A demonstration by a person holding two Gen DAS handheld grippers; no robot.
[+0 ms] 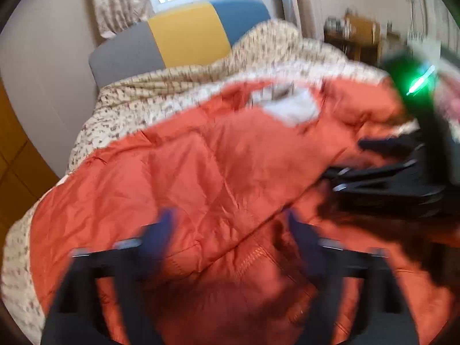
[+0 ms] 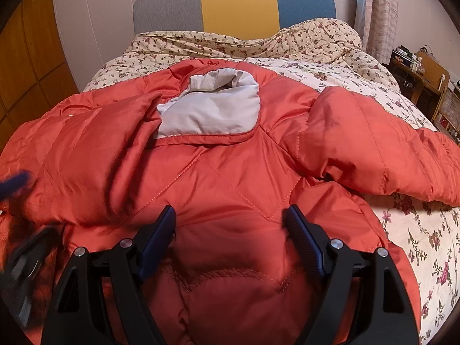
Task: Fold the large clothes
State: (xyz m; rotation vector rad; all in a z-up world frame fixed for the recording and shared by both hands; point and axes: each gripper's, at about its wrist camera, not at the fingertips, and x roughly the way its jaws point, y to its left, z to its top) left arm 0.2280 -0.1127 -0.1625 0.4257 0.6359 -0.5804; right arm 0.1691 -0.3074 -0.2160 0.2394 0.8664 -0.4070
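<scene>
A large orange quilted jacket (image 2: 230, 172) lies spread on the bed, its grey hood lining (image 2: 212, 109) turned up at the far end and one sleeve (image 2: 359, 143) folded in from the right. My right gripper (image 2: 231, 215) stands open over the near hem, with puffy fabric bulging between its blue fingers (image 2: 161, 230). In the blurred left wrist view the left gripper (image 1: 231, 224) is open wide above the jacket (image 1: 201, 158), nothing pinched. The right gripper (image 1: 373, 166) shows at that view's right edge. The left gripper's blue fingertip (image 2: 14, 184) shows at the right view's left edge.
The bed carries a floral quilt (image 2: 316, 66), bunched at a grey, yellow and blue headboard (image 2: 235, 5). A wooden wardrobe (image 2: 28, 57) stands on the left, a wooden chair and shelf with clutter (image 2: 425, 74) on the right. Bare quilt (image 2: 417, 230) shows right of the jacket.
</scene>
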